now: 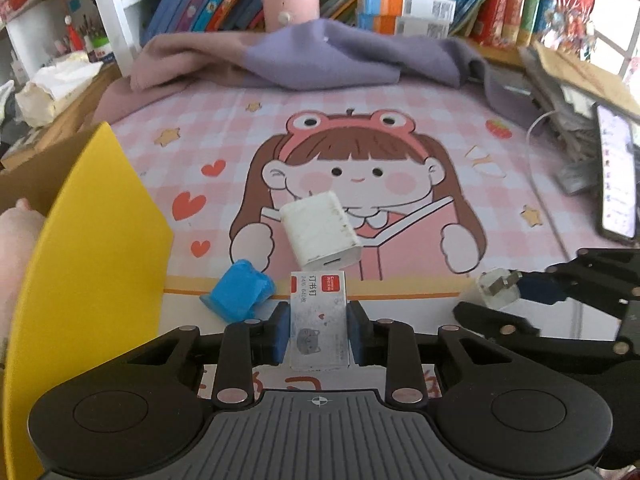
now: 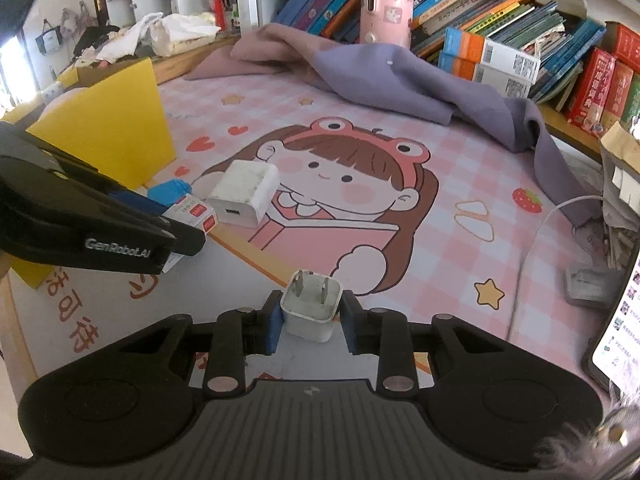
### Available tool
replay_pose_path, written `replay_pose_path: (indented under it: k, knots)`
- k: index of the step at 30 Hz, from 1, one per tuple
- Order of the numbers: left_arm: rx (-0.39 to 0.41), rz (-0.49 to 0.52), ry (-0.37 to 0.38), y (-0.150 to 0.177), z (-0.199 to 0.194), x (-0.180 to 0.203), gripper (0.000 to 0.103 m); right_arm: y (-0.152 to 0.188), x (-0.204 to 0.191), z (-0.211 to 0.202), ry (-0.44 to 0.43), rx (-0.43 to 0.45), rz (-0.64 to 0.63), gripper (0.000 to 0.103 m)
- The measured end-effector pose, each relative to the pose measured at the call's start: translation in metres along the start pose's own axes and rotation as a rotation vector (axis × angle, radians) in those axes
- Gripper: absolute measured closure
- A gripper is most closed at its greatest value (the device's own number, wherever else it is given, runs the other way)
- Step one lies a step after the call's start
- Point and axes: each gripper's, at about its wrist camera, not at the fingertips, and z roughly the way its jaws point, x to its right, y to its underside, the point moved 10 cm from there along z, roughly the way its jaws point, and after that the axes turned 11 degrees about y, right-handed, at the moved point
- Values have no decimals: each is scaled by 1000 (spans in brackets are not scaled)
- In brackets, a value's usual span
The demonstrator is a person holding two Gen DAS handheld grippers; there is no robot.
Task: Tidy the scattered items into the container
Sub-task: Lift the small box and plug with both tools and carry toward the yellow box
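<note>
Pink checked desk mat (image 1: 400, 108) printed with a cartoon girl, books and a purple cloth (image 1: 320, 58) behind. Left gripper (image 1: 319, 332) clamped on a small white staple box (image 1: 319, 320) with a red label and a grey cat drawing, held just above the mat's near edge. Right gripper (image 2: 308, 326) clamped on a small white charger plug (image 2: 311, 312), two metal prongs up. Lying loose on the mat: a bigger scuffed white charger block (image 1: 320, 234), a crumpled blue wrapper (image 1: 240, 294). Yellow container (image 1: 100, 240) standing at the left.

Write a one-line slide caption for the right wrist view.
Right gripper clamps small white plug adapter on cartoon desk mat.
</note>
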Motion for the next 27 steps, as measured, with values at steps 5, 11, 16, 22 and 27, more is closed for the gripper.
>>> replay_pose_path:
  k: [5,11,16,22,27]
  knots:
    - [20,-7,10,1,-14,2,74,-2,-4,-10,4,19,-1,75]
    - [53,0,40,5,-30,6,74,-1,-6,-25,29,37,3,75]
    - [83,2,84,13,-47,8,74,0,-12,-41,61,57,-5,75]
    - [117,-11,161,25,-70,10,74,1,-21,-71,116,90,-14,75]
    - [151,9,206,34,-90,11,74,5,-30,-94,168,105,-14,75]
